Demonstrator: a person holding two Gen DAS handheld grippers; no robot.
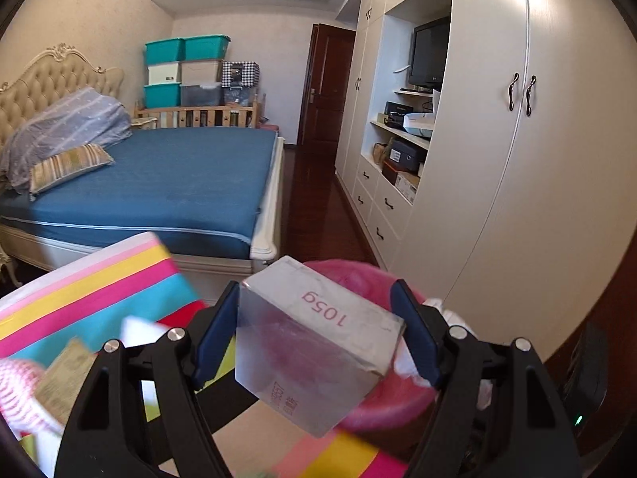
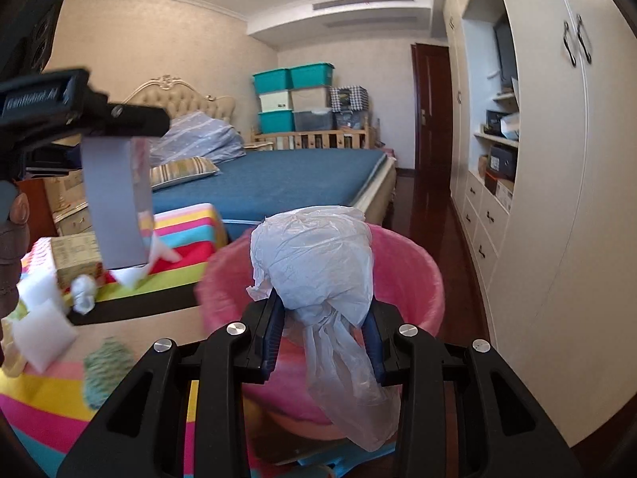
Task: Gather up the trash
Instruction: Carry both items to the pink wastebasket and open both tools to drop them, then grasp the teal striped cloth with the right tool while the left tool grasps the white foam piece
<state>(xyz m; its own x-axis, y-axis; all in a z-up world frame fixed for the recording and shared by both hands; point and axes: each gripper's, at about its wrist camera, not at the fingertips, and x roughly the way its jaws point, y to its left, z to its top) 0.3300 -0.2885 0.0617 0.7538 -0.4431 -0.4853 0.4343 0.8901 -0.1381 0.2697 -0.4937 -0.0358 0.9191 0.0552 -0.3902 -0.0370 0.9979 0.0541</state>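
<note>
My left gripper [image 1: 316,330] is shut on a silver box [image 1: 318,342] printed "105g" and holds it in the air beside the pink trash bin [image 1: 358,279]. From the right wrist view that box [image 2: 115,207] hangs under the left gripper at the upper left, above the striped table. My right gripper [image 2: 324,334] is shut on a crumpled white plastic bag [image 2: 318,263] and holds it over the pink-lined trash bin [image 2: 414,271].
The striped cloth table [image 2: 187,239] carries a yellow carton [image 2: 75,255], white foam pieces [image 2: 43,330], a white paper wad [image 2: 83,290] and a green knitted item [image 2: 105,370]. A blue bed [image 2: 286,179] lies behind. White wardrobes [image 2: 557,199] line the right side.
</note>
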